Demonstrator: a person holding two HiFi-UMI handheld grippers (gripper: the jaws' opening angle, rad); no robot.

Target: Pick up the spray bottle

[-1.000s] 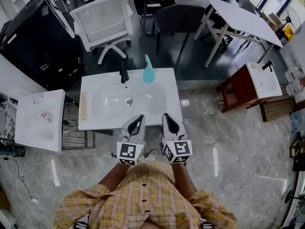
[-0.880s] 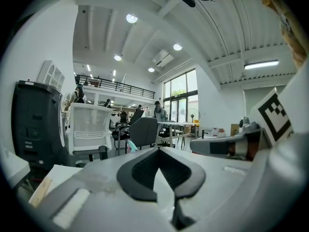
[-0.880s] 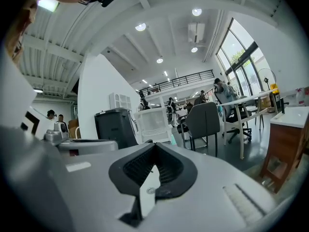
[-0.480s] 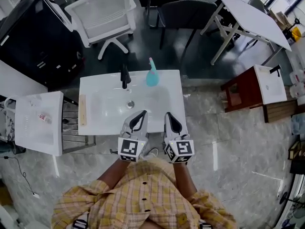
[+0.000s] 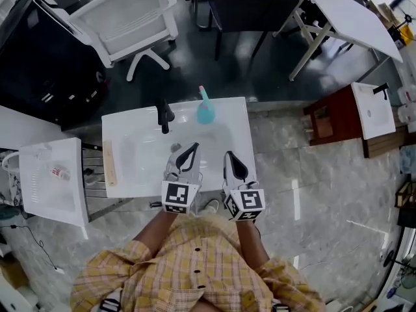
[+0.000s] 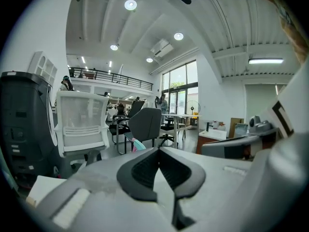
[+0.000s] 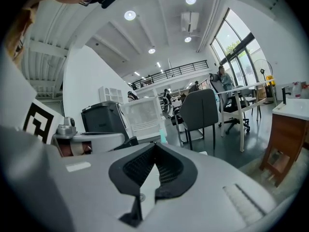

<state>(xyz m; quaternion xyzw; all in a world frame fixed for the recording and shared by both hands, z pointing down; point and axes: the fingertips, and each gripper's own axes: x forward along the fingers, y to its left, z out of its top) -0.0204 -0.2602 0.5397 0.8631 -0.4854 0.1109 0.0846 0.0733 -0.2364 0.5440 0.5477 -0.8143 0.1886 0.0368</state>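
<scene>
Below me, over the near half of the white rectangular washbasin top [image 5: 130,171], I hold the left gripper [image 5: 188,153] and the right gripper [image 5: 231,160] side by side, each with its jaws pressed together on nothing. At the basin's far rim, just right of the black faucet [image 5: 165,114], the teal spray bottle [image 5: 205,112] with a pink nozzle stands upright, apart from both grippers. Around the basin I see grey marbled floor tiles [image 5: 312,194], and beyond it a white mesh office chair [image 5: 133,21], a dark grey chair [image 5: 250,8] and a white folding table [image 5: 348,18].
</scene>
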